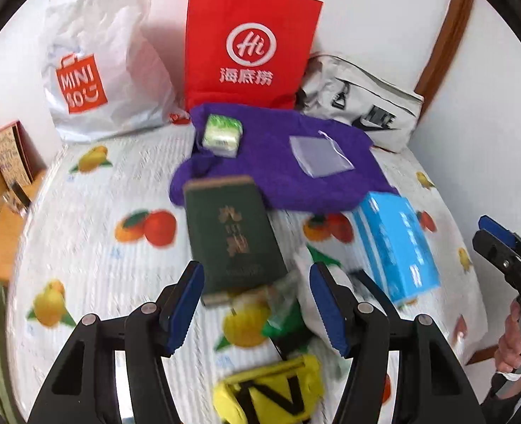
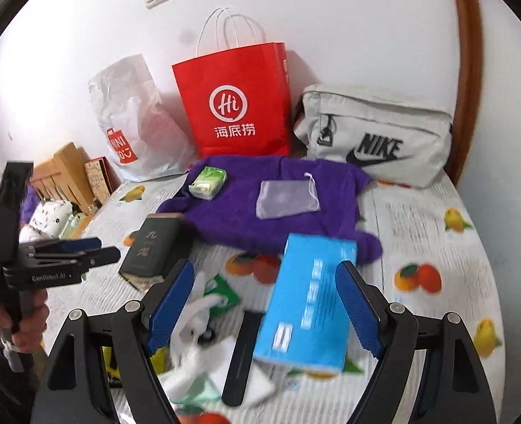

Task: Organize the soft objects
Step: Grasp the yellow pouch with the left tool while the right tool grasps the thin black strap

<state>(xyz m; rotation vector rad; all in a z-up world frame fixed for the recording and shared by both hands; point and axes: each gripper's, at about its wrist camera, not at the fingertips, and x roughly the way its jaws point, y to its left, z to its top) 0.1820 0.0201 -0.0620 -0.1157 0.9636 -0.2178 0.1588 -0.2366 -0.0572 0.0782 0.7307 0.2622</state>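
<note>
A purple fuzzy cloth (image 1: 278,162) (image 2: 271,205) lies spread on the fruit-print bed, with a green tissue pack (image 1: 222,134) (image 2: 208,182) and a small sheer pouch (image 1: 318,155) (image 2: 285,193) on it. A dark green book (image 1: 234,236) (image 2: 154,247), a blue tissue box (image 1: 396,247) (image 2: 310,304), a yellow and black item (image 1: 271,392) and a white crumpled bag (image 2: 193,325) lie nearer. My left gripper (image 1: 257,312) is open above the book's near end. My right gripper (image 2: 264,307) is open, its jaws either side of the blue box.
A white MINISO plastic bag (image 1: 98,81) (image 2: 136,130), a red paper bag (image 1: 246,49) (image 2: 235,106) and a grey Nike pouch (image 1: 363,106) (image 2: 377,134) stand along the back wall. Wooden boxes (image 2: 66,173) sit off the bed's left edge.
</note>
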